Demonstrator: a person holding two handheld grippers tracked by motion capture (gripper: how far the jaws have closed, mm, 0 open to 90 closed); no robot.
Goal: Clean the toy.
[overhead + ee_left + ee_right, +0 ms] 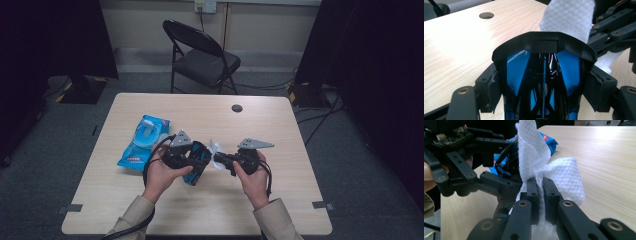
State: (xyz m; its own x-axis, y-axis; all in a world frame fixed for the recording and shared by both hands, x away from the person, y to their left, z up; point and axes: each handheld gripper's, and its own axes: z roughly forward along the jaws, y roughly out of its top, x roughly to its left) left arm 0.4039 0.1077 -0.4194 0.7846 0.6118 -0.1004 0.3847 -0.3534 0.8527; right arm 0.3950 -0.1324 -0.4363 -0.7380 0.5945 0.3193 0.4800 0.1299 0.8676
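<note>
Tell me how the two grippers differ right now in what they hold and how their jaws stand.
The left gripper has its jaws spread wide around a black-and-blue object; the right gripper has its jaws pinched nearly together on a thin white wipe. The left one's load is stiff and glossy, the right one's soft and crumpled. Both are held above the table, facing each other.
</note>
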